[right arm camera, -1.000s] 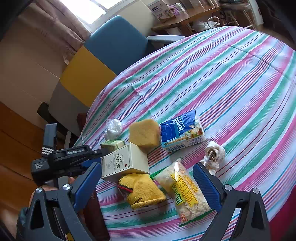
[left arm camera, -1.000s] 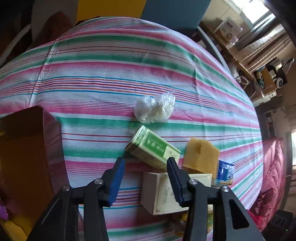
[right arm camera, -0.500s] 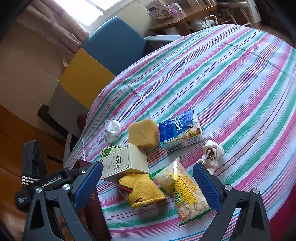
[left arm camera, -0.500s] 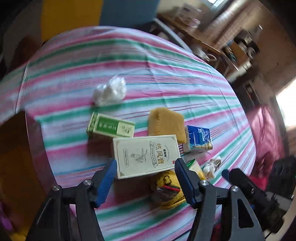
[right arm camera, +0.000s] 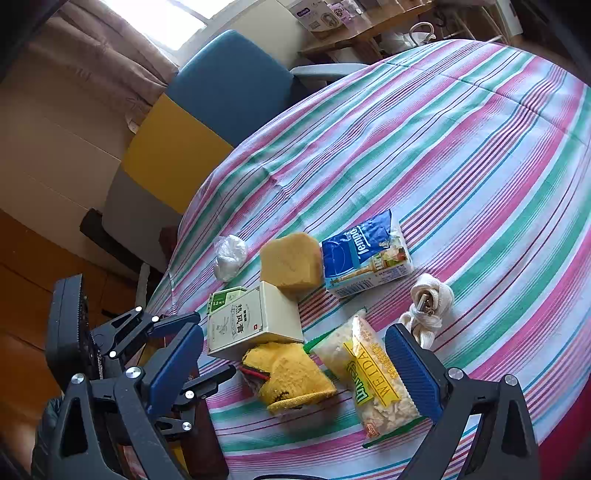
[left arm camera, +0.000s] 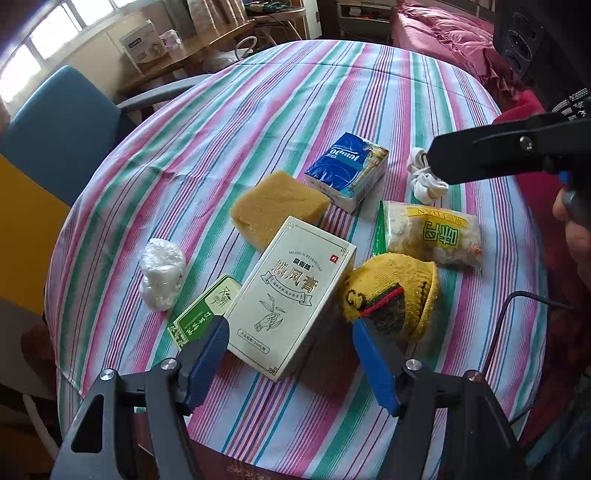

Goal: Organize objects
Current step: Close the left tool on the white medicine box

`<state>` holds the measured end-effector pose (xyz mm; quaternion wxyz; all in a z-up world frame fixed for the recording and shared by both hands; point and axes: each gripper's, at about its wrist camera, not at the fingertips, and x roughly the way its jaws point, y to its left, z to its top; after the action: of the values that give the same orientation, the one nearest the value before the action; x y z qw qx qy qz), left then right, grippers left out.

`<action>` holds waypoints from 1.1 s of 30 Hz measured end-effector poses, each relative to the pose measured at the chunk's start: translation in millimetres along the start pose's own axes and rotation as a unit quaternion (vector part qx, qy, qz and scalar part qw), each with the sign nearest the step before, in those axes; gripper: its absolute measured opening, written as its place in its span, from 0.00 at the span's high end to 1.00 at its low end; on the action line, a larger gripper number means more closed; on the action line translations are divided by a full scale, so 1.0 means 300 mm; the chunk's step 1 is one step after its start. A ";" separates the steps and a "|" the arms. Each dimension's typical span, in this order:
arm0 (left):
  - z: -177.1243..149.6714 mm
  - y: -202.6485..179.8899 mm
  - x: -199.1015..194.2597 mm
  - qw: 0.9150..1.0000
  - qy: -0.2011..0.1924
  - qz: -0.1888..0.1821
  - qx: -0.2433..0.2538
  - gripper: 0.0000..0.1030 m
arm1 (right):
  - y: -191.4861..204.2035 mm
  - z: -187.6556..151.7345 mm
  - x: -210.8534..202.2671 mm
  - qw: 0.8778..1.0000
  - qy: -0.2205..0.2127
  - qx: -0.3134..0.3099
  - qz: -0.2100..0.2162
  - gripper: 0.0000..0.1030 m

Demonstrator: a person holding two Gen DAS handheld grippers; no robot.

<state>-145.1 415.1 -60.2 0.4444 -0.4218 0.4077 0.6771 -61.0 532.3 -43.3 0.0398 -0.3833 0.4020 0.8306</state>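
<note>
Several items lie on a striped round table (left arm camera: 280, 96): a cream box (left arm camera: 291, 291) (right arm camera: 251, 321), a green box (left arm camera: 201, 314) beside it, a yellow sponge (left arm camera: 277, 206) (right arm camera: 290, 260), a blue tissue pack (left arm camera: 347, 170) (right arm camera: 365, 251), a snack bag (left arm camera: 432, 232) (right arm camera: 373, 380), a yellow glove (left arm camera: 391, 295) (right arm camera: 291, 373), a white plastic wad (left arm camera: 160, 271) (right arm camera: 229, 256) and a white cable bundle (left arm camera: 424, 181) (right arm camera: 428, 302). My left gripper (left arm camera: 290, 334) is open, its jaws straddling the cream box's near end. My right gripper (right arm camera: 295, 363) is open and empty above the glove and snack bag.
A blue and yellow chair (right arm camera: 221, 96) stands at the table's far side. A wooden desk with boxes (left arm camera: 192, 48) sits by the window. A red bed (left arm camera: 458, 33) lies at the right. A dark red object (right arm camera: 207, 443) sits at the table's near edge.
My left gripper has swung right and turned, from facing the green box and plastic wad to facing the cream box. My right gripper has barely moved.
</note>
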 end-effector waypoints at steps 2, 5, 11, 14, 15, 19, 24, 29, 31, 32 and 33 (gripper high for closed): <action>0.017 0.012 0.023 1.000 0.001 -0.002 0.004 0.32 | 0.000 0.000 0.001 1.000 0.000 0.000 0.001 0.03; 0.041 0.013 0.053 1.000 -0.003 0.002 0.003 0.32 | -0.001 0.001 0.005 1.000 0.002 0.002 0.001 0.03; 0.037 0.027 0.061 0.999 -0.025 -0.011 -0.039 0.37 | 0.000 0.006 0.011 1.000 0.004 -0.003 -0.001 0.03; 0.022 0.011 0.045 0.999 -0.025 -0.006 -0.037 0.41 | 0.006 0.006 0.014 1.000 0.005 -0.009 -0.004 0.03; 0.016 0.012 0.032 0.999 -0.024 -0.019 -0.042 0.45 | 0.005 0.006 0.014 1.000 0.005 -0.010 -0.005 0.03; -0.020 0.006 0.001 0.997 -0.008 -0.067 -0.040 0.47 | -0.004 0.012 0.015 1.000 0.004 -0.005 -0.008 0.03; -0.067 0.054 -0.015 0.990 -0.009 -0.110 -0.091 0.46 | -0.001 0.008 0.016 1.000 0.004 -0.009 -0.012 0.03; -0.061 0.092 -0.033 0.982 -0.032 -0.121 -0.143 0.46 | 0.007 0.008 0.017 1.000 0.004 -0.015 -0.014 0.03; -0.041 0.080 -0.003 0.986 -0.029 -0.102 -0.125 0.46 | 0.007 0.008 0.016 1.000 0.004 -0.016 -0.015 0.03; -0.029 0.067 0.000 0.986 -0.031 -0.104 -0.123 0.46 | 0.006 0.008 0.016 1.000 0.005 -0.015 -0.014 0.03; -0.019 0.059 0.002 0.987 -0.033 -0.099 -0.122 0.46 | 0.006 0.008 0.015 1.000 0.004 -0.015 -0.014 0.03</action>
<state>-160.9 405.0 -59.5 0.4671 -0.4888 0.2632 0.6882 -66.3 531.7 -44.3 0.0436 -0.3930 0.3839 0.8344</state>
